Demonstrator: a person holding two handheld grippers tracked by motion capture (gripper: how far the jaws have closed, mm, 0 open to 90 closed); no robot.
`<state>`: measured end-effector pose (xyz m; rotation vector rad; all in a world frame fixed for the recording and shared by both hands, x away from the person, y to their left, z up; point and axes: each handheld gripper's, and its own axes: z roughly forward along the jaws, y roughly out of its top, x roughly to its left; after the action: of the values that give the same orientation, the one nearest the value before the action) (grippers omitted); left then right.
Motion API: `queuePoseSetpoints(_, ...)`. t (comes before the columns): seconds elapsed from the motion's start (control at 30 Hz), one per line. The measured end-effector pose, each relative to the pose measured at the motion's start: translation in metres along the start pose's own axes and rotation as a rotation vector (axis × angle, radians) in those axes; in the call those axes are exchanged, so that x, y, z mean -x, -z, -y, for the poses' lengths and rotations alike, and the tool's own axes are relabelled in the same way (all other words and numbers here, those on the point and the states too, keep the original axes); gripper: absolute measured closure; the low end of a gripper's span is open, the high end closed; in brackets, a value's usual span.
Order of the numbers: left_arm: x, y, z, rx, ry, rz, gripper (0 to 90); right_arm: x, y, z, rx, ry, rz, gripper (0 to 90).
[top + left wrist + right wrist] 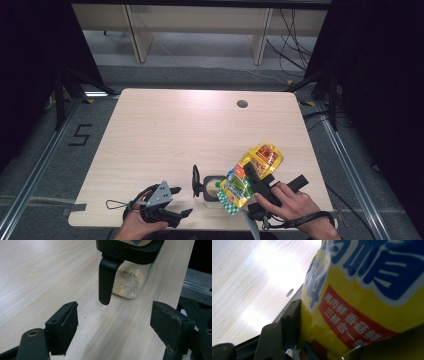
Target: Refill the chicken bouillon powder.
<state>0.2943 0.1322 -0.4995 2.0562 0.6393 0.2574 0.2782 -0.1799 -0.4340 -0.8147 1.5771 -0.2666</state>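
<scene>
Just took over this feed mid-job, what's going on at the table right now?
A person is working two handheld grippers. The right gripper is clamped on a yellow seasoning pouch, tilted with its lower end over a small clear jar near the table's front edge. The jar holds a little pale powder; its black lid stands flipped open. The left gripper waits open beside it, holding nothing.

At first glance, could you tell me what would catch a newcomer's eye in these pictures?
The bright yellow printed bag stands out first: the right gripper holds it tilted, mouth down, over a small clear jar near the table's front edge. The jar has a black rim and a hanging black clasp, with a little pale powder at the bottom. The left gripper waits open just left of the jar, holding nothing.
</scene>
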Motion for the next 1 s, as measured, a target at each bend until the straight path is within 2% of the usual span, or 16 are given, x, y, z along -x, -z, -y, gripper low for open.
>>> queuePoseSetpoints(0.23, -0.0005, 0.0000, -0.0005, 0.001, -0.012, 0.002, 22.0, -0.0015, 0.0005, -0.0001, 0.004, 0.012, -0.003, 43.0)
queuePoseSetpoints(0.3, -0.0010, -0.0003, -0.0007, -0.002, -0.017, 0.004, 22.0, -0.0051, 0.0031, -0.0004, -0.023, -0.027, -0.024, 43.0)
queuePoseSetpoints(0.37, -0.0012, -0.0005, -0.0006, 0.000, -0.015, 0.003, 22.0, -0.0079, 0.0021, 0.0003, 0.003, -0.043, 0.029, 43.0)
queuePoseSetpoints(0.43, -0.0009, -0.0005, -0.0004, 0.003, -0.005, 0.003, 22.0, -0.0056, 0.0013, 0.0006, 0.012, -0.021, 0.033, 43.0)
queuePoseSetpoints(0.5, -0.0013, -0.0005, -0.0004, 0.006, -0.009, 0.000, 22.0, -0.0051, 0.0022, -0.0014, -0.006, -0.035, -0.010, 43.0)
queuePoseSetpoints(0.53, -0.0013, -0.0004, -0.0004, 0.006, -0.010, -0.001, 22.0, -0.0030, 0.0022, -0.0024, -0.011, -0.002, -0.038, 43.0)
queuePoseSetpoints(0.57, -0.0023, 0.0002, -0.0005, -0.006, -0.024, -0.006, 22.0, -0.0051, 0.0021, -0.0033, -0.005, 0.000, -0.015, 43.0)
queuePoseSetpoints(0.6, -0.0008, -0.0005, -0.0003, 0.005, -0.005, 0.002, 22.0, -0.0047, 0.0017, -0.0031, 0.003, -0.006, -0.031, 43.0)
queuePoseSetpoints(0.67, -0.0014, -0.0001, -0.0004, 0.002, -0.013, -0.002, 22.0, -0.0066, 0.0002, -0.0017, 0.025, -0.026, 0.026, 43.0)
queuePoseSetpoints(0.7, -0.0016, 0.0000, -0.0005, 0.001, -0.015, -0.003, 22.1, -0.0062, 0.0004, -0.0017, 0.015, -0.024, 0.024, 43.0)
queuePoseSetpoints(0.77, -0.0016, 0.0000, -0.0006, 0.002, -0.015, -0.003, 22.0, -0.0032, 0.0002, -0.0032, 0.000, 0.021, -0.017, 43.0)
queuePoseSetpoints(0.8, -0.0013, 0.0000, -0.0005, 0.001, -0.011, -0.001, 22.1, -0.0036, -0.0005, -0.0030, 0.004, 0.019, -0.040, 43.0)
queuePoseSetpoints(0.83, -0.0013, 0.0001, -0.0005, 0.002, -0.011, -0.002, 22.1, -0.0040, -0.0005, -0.0028, 0.003, 0.017, -0.022, 43.1)
queuePoseSetpoints(0.87, -0.0006, 0.0002, -0.0006, 0.007, -0.005, -0.003, 22.1, -0.0054, 0.0000, -0.0021, -0.003, -0.015, -0.045, 43.0)
queuePoseSetpoints(0.93, -0.0023, 0.0012, -0.0012, -0.013, -0.014, 0.000, 22.1, -0.0057, 0.0010, -0.0018, -0.018, -0.045, -0.044, 43.0)
queuePoseSetpoints(1.0, -0.0019, 0.0005, -0.0007, -0.006, -0.013, 0.003, 22.1, -0.0044, -0.0006, -0.0020, -0.015, -0.014, -0.050, 43.1)
